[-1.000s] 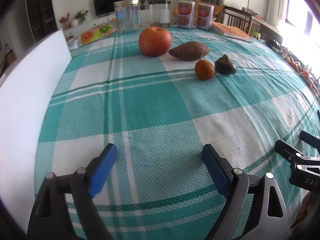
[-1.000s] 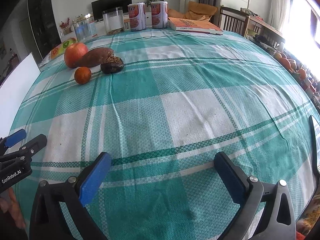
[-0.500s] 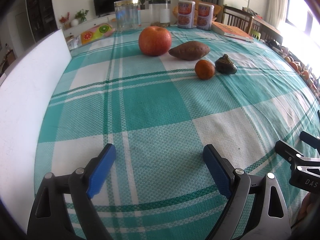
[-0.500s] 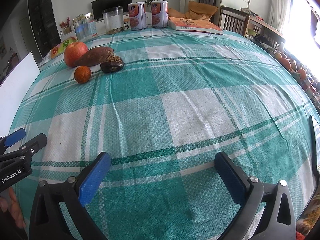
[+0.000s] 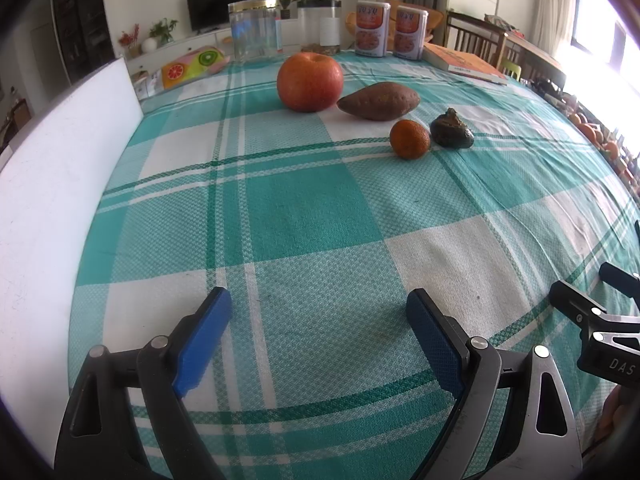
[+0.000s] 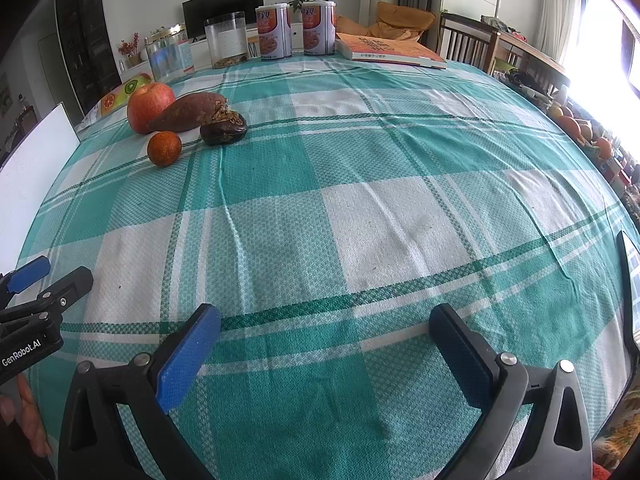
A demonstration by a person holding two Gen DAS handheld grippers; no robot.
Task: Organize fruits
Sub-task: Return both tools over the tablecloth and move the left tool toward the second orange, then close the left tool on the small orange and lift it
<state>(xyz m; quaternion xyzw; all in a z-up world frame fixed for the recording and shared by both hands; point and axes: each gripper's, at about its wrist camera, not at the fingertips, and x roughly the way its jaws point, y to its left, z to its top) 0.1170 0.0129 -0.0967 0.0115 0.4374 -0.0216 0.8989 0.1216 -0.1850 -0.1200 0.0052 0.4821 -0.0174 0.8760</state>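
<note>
Teal-and-white checked cloth covers the table. 4 items sit grouped toward the far left corner: apple, sweet potato, small orange, and a dark wrinkled lump I cannot identify.

- Apple and sweet potato are farthest back, just beside each other; contact unclear. Orange and dark lump sit in front, nearly touching. The loose cluster suggests sorting has not begun.
- White board stands along the left edge, possibly a backdrop or boundary.
- Jars, 2 cans and a book line the far edge, apart from the fruit.
- Left gripper: fingers wide, nothing between them, poised above the cloth near the near edge, aimed at the fruit.
- Right gripper: fingers wide, empty, also at the near edge, well apart from the fruit.

Judgement: both hang ready at a start pose. Fruit lies on the left side, so the left gripper looks better placed to reach first.
</note>
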